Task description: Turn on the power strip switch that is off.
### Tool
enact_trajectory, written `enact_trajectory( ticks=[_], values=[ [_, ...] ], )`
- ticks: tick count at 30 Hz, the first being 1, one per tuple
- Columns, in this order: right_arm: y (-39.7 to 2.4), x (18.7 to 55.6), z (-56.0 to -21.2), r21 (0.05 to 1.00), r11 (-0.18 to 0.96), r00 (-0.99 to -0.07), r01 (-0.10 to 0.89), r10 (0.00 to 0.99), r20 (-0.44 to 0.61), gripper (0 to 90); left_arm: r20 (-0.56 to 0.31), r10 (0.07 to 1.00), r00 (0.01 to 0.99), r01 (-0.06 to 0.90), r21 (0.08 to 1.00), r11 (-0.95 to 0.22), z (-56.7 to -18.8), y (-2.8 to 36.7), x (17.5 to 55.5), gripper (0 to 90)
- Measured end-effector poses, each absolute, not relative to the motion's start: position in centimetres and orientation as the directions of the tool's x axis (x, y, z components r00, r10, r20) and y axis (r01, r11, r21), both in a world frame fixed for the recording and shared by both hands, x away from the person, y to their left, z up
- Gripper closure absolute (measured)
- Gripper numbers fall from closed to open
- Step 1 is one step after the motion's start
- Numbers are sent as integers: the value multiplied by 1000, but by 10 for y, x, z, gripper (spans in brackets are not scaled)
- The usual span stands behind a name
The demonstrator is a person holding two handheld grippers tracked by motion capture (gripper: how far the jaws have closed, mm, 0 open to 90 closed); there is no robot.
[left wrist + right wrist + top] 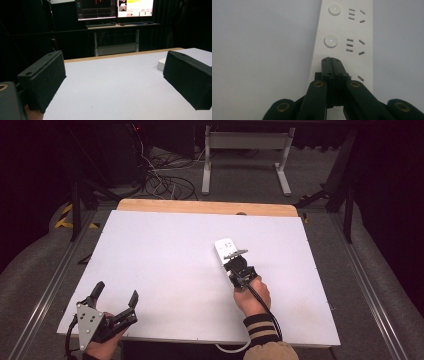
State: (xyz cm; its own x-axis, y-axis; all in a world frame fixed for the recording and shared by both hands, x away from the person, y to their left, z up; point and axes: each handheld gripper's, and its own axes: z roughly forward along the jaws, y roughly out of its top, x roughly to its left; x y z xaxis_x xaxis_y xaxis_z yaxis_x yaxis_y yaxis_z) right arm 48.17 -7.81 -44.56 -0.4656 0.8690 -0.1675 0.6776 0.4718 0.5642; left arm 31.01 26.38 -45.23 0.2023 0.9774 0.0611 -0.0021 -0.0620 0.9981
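Right gripper [331, 60], fingers pressed together, points down onto white power strip [352, 32] likely to press a switch button [330, 41]; left gripper [116, 299] rests spread, idle at near-left tabletop [165, 265].

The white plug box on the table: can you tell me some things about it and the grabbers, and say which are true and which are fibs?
1. The right gripper has its jaws closed together over the power strip. True.
2. The left gripper is squeezing the power strip. False: its jaws stand wide open with nothing between them, at the near left corner of the table.
3. The power strip has round buttons beside its sockets. True.
4. The power strip is black. False: it is white.
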Motion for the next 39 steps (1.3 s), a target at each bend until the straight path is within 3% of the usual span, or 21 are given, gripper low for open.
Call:
enact_trajectory(
  ticks=[21,33,39],
  values=[
    [-77,485,-444,561,491,-477,666,859,-185,900,53,977,205,8,998,-56,-453,264,311,48],
    [-88,482,-432,611,473,-490,634,858,-155,900,54,977,204,15,998,-58,-454,264,312,48],
    [-102,478,-419,680,439,-478,587,866,-147,900,56,977,205,17,998,-60,-454,264,313,48]
  ],
)
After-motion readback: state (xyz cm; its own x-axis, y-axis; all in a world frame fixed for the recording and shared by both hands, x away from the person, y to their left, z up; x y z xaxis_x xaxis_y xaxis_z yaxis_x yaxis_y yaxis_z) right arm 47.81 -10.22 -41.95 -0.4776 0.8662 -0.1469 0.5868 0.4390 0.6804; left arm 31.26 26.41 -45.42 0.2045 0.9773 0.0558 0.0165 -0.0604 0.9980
